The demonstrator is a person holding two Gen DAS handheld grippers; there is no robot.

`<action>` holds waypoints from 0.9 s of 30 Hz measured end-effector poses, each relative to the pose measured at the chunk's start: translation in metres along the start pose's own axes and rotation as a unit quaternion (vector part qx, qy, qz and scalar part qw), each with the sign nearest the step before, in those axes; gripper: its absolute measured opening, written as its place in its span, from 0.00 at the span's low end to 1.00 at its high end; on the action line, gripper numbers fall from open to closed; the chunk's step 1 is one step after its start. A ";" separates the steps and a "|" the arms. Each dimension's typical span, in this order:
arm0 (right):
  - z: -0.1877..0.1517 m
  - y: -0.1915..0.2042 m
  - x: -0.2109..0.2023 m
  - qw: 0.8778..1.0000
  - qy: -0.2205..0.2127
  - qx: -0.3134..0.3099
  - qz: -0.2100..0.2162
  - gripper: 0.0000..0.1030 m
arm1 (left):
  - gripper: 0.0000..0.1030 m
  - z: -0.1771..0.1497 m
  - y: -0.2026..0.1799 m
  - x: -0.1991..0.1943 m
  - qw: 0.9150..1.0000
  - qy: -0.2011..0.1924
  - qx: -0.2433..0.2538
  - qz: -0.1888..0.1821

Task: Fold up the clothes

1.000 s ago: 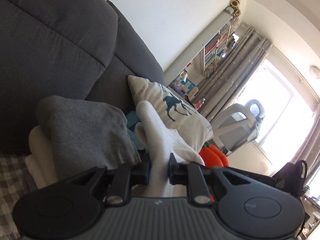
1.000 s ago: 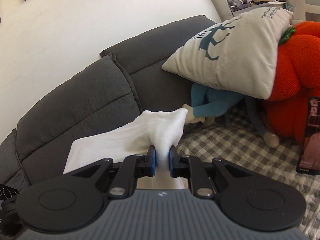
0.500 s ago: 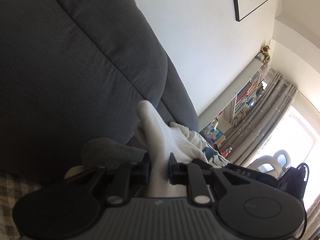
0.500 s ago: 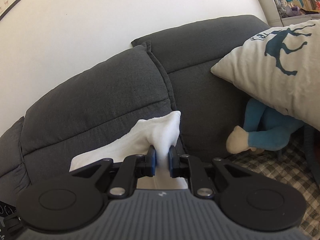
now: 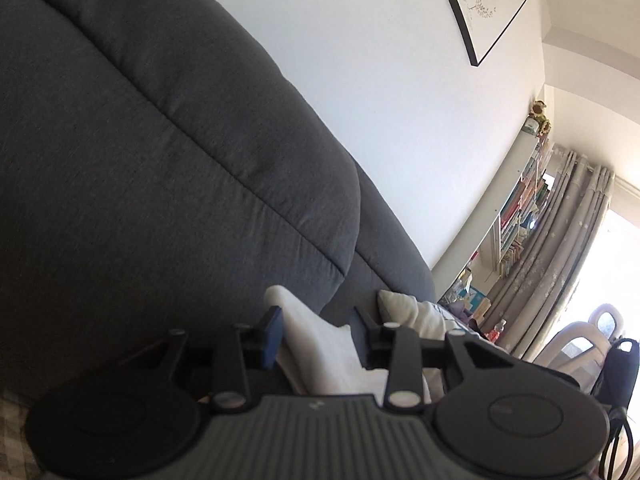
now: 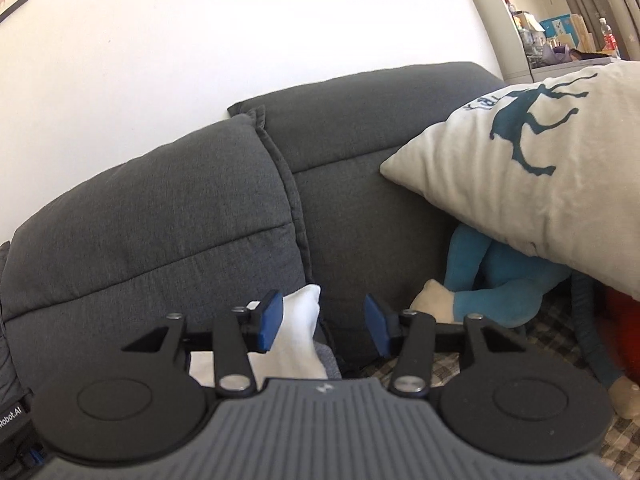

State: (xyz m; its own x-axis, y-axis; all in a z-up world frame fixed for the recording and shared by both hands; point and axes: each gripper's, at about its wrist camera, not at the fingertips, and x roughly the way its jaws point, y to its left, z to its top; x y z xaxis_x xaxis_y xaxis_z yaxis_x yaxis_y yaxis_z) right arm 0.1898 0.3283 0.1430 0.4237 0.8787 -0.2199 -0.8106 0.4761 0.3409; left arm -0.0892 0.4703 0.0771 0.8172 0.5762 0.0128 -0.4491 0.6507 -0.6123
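Observation:
A white garment lies between the fingers of my left gripper, leaning against the left blue pad while the right finger stands clear of it; the jaws are opening. In the right wrist view the same white garment rests against the left blue pad of my right gripper, with a wide gap to the right pad; these jaws are opening too. A strip of grey cloth shows just under the white one. Both grippers point at the dark grey sofa backrest.
A cream cushion with a teal deer print leans on the sofa at the right, over a blue plush toy and an orange plush. A checked blanket covers the seat. Bookshelf, curtains and a chair stand far right.
Both grippers have let go of the white garment: their jaws spread apart and the cloth sank lower between them. Both views swung further toward the sofa back.

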 end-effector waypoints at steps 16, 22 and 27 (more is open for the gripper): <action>-0.033 0.004 0.011 0.999 0.022 -0.015 0.031 0.26 | 0.28 -0.018 -0.012 0.014 0.994 0.057 0.093 -0.030; -0.043 -0.017 0.007 0.999 0.033 0.016 0.020 0.26 | 0.28 -0.022 -0.013 0.010 0.992 0.060 0.108 -0.029; -0.039 -0.017 -0.009 0.999 0.034 0.014 0.013 0.26 | 0.40 -0.018 -0.024 0.005 0.991 0.066 0.118 -0.025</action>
State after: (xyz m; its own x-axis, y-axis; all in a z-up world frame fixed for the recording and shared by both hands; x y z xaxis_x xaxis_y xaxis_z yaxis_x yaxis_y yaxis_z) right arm 0.1840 0.3106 0.1039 0.3735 0.8870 -0.2715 -0.8092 0.4546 0.3721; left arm -0.0677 0.4487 0.0780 0.8739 0.4804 -0.0744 -0.4656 0.7833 -0.4120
